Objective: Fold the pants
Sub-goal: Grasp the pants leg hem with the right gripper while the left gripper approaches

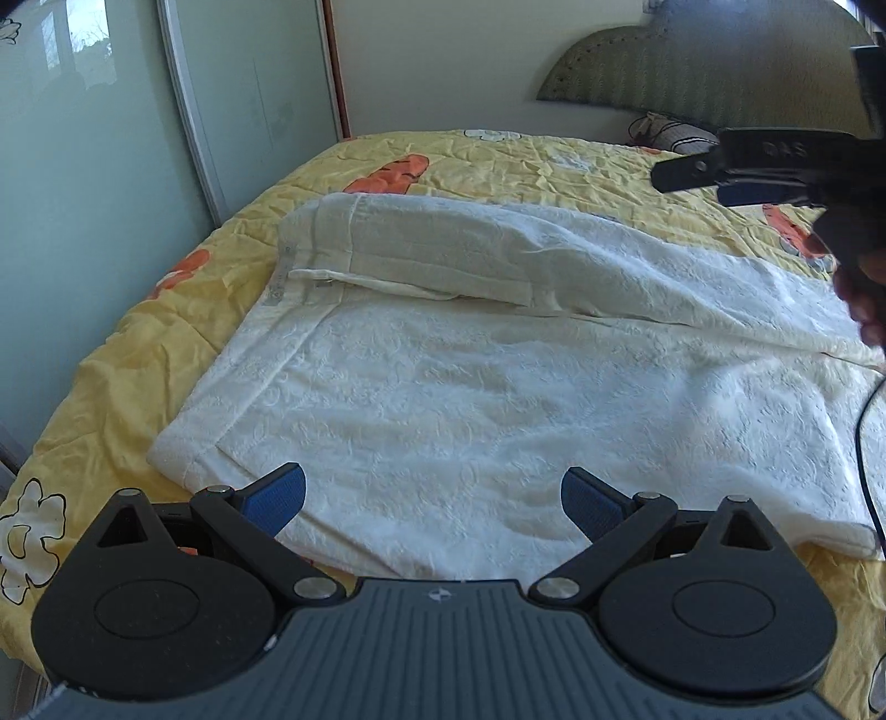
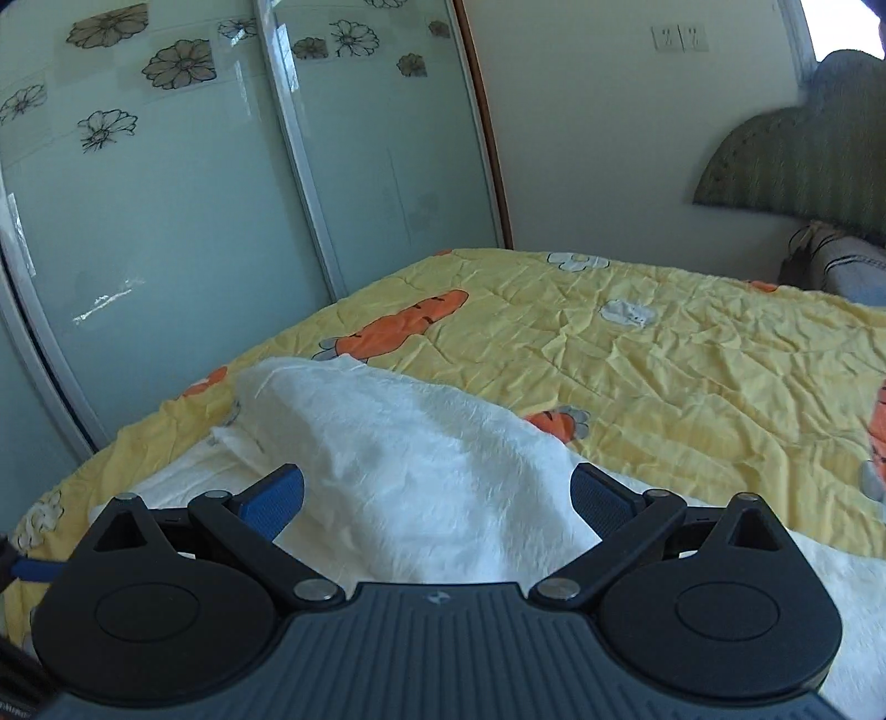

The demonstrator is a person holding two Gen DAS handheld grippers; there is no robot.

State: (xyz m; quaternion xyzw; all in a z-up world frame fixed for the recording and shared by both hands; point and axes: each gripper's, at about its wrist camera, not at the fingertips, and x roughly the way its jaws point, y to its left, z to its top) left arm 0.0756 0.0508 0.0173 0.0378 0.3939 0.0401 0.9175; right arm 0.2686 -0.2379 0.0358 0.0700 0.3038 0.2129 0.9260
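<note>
One pair of white pants [image 1: 443, 387] lies ahead of the wide left claw [image 1: 432, 501], its far leg-end cut off; right claw [image 2: 437, 498] wide, empty.

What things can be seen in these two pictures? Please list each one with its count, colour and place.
pants: one, white, spread on the bed, the far part folded over the near part
bed cover: one, yellow with orange carrots and white flowers, under the pants
sliding doors: two panels, pale green glass with flower prints, left of the bed
headboard: one, green, at the far right
pillow: one, grey, below the headboard
wall switches: two, white, on the wall
cable: one, black, right edge
left tool: black with blue pads, open above the pants
right tool: black with blue pads, open over the pants
</note>
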